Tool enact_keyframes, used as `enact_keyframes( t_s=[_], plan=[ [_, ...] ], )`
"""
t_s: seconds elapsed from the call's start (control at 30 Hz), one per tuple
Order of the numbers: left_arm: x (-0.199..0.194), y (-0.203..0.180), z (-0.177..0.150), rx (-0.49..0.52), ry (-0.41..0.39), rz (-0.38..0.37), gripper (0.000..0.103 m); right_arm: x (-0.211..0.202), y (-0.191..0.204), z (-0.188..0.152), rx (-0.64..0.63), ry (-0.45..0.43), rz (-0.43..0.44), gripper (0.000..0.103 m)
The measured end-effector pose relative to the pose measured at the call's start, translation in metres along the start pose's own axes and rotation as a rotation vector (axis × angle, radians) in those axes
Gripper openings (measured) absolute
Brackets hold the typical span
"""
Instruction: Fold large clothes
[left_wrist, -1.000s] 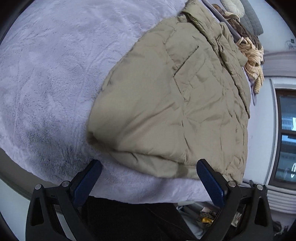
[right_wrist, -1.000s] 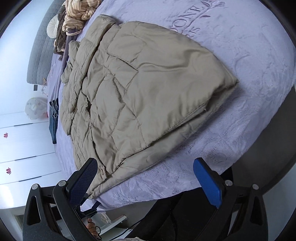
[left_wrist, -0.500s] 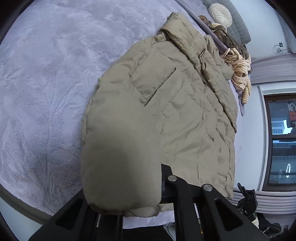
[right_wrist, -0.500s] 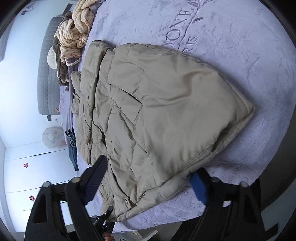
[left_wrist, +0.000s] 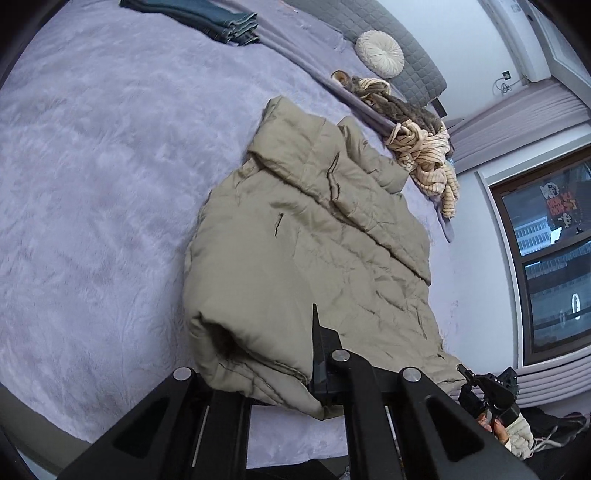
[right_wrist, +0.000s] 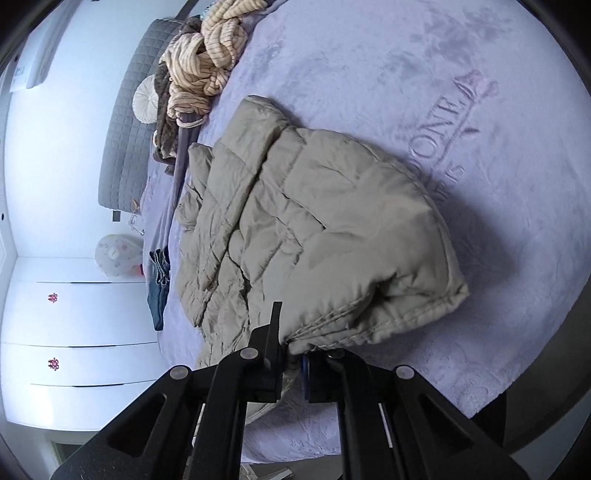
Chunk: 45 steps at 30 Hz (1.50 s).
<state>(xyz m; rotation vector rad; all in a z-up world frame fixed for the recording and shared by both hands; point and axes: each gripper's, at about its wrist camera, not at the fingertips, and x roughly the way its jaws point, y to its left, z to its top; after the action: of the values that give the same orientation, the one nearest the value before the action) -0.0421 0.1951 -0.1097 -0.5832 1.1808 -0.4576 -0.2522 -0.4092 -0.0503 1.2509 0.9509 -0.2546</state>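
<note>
One wide lilac blanket (left_wrist: 92, 177) covers the bed and fills most of both views, its plush nap running to the upper left of the left wrist view and carrying embossed lettering (right_wrist: 447, 129) at the right of the right wrist view. On it lies the khaki puffer jacket (left_wrist: 306, 240), folded over itself, stretching from the lower middle of the left wrist frame up toward the centre; in the right wrist view the same jacket spreads across the middle, its stitched hem corner jutting to the right. At the top of the left wrist frame a grey quilted headboard (left_wrist: 399, 44) stands behind a round cream cushion (left_wrist: 380, 53), with a heap of striped cream clothing (left_wrist: 428, 155) just beside the jacket's far end and folded blue jeans (left_wrist: 218, 20) at the upper left. A dark window (left_wrist: 550, 251) sits at the right edge. White cupboard doors (right_wrist: 74, 325) fill the lower left of the right wrist view. The left gripper (left_wrist: 314, 369) at the bottom of its frame has its fingers pinched together on the jacket's near edge, the fabric bulging over them. The right gripper (right_wrist: 291, 363) is closing its fingers on the hem of the jacket, cloth caught between them.
</note>
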Motion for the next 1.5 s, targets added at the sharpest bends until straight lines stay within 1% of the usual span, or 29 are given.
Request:
enact_keyframes(
  t_s=[0.13, 0.3, 0.37, 0.47, 0.63, 0.7, 0.83, 0.97, 1.0, 1.03, 1.1, 1.17, 1.23, 1.27, 1.3, 1.33, 1.37, 1.4, 1.43, 1.47, 1.5],
  plan=[
    [-0.008, -0.02, 0.025, 0.025, -0.042, -0.005, 0.009, 0.003, 0.032, 0.025, -0.073, -0.001, 0.014, 0.008],
    [-0.007, -0.046, 0.062, 0.015, -0.099, 0.006, 0.009, 0.013, 0.075, 0.065, -0.163, 0.009, 0.032, 0.008],
    [-0.001, -0.059, 0.077, 0.02, -0.12, 0.016, 0.009, 0.019, 0.093, 0.085, -0.195, 0.013, 0.041, 0.008],
    [0.01, -0.08, 0.107, 0.039, -0.15, 0.051, 0.009, 0.033, 0.119, 0.114, -0.251, 0.024, 0.044, 0.007],
    [0.038, -0.106, 0.158, 0.05, -0.185, 0.113, 0.009, 0.071, 0.162, 0.17, -0.346, 0.047, 0.047, 0.008],
    [0.056, -0.111, 0.177, 0.056, -0.19, 0.132, 0.009, 0.091, 0.176, 0.191, -0.379, 0.051, 0.026, 0.007],
    [0.102, -0.108, 0.21, 0.069, -0.162, 0.202, 0.009, 0.135, 0.191, 0.225, -0.39, 0.061, -0.027, 0.007],
    [0.15, -0.095, 0.239, 0.057, -0.111, 0.245, 0.009, 0.172, 0.194, 0.245, -0.379, 0.045, -0.095, 0.007],
    [0.163, -0.091, 0.246, 0.059, -0.094, 0.262, 0.009, 0.18, 0.193, 0.248, -0.364, 0.041, -0.104, 0.007],
    [0.177, -0.087, 0.253, 0.045, -0.045, 0.278, 0.009, 0.187, 0.191, 0.251, -0.349, 0.042, -0.109, 0.008],
    [0.199, -0.08, 0.262, 0.047, -0.007, 0.308, 0.009, 0.203, 0.188, 0.255, -0.336, 0.042, -0.132, 0.008],
    [0.216, -0.076, 0.266, 0.049, 0.018, 0.339, 0.009, 0.214, 0.183, 0.259, -0.313, 0.047, -0.152, 0.012],
    [0.223, -0.076, 0.267, 0.061, 0.03, 0.357, 0.01, 0.221, 0.178, 0.26, -0.272, 0.054, -0.168, 0.014],
    [0.223, -0.078, 0.265, 0.07, 0.027, 0.362, 0.01, 0.221, 0.176, 0.26, -0.263, 0.054, -0.168, 0.02],
    [0.221, -0.08, 0.264, 0.083, 0.023, 0.364, 0.012, 0.221, 0.177, 0.259, -0.266, 0.055, -0.168, 0.046],
    [0.217, -0.082, 0.262, 0.1, 0.015, 0.364, 0.021, 0.219, 0.178, 0.258, -0.276, 0.058, -0.173, 0.076],
    [0.212, -0.084, 0.26, 0.118, 0.0, 0.367, 0.029, 0.217, 0.181, 0.256, -0.295, 0.057, -0.171, 0.082],
    [0.206, -0.087, 0.258, 0.126, -0.02, 0.382, 0.056, 0.214, 0.184, 0.255, -0.316, 0.053, -0.17, 0.083],
    [0.199, -0.09, 0.256, 0.138, -0.045, 0.395, 0.089, 0.212, 0.188, 0.253, -0.341, 0.061, -0.174, 0.083],
    [0.191, -0.094, 0.255, 0.156, -0.084, 0.426, 0.098, 0.212, 0.191, 0.252, -0.358, 0.07, -0.175, 0.083],
    [0.186, -0.097, 0.254, 0.172, -0.11, 0.449, 0.099, 0.211, 0.193, 0.249, -0.374, 0.08, -0.177, 0.083]
  ],
)
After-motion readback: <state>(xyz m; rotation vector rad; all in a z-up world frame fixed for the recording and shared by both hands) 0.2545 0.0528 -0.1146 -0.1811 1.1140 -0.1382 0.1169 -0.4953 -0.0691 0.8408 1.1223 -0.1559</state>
